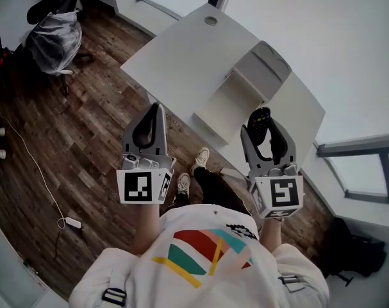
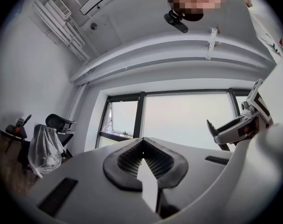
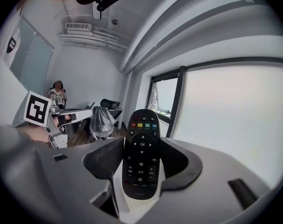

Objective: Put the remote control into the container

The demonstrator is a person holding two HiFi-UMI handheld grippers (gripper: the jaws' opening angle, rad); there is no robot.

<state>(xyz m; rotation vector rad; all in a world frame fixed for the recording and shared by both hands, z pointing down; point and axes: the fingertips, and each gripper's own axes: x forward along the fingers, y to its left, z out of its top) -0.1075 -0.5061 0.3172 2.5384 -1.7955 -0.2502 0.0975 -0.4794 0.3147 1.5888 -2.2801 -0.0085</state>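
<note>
Carrying step: black slim remote control [image 3: 141, 155], coloured keys on top, stands upright in my right claw [image 1: 261, 135], jaws clamped on its lower sides, over the table [image 1: 181, 50] near edge. Next: reach forward, lower into the container [image 1: 227, 102]. Left claw [image 1: 154, 117] closed, empty.

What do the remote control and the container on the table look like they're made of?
The remote control looks like black plastic: smooth, slightly glossy face, small printed buttons. The container is likely plastic too: matte pale grey, smooth moulded walls, rounded end, but too distant to be sure.
</note>
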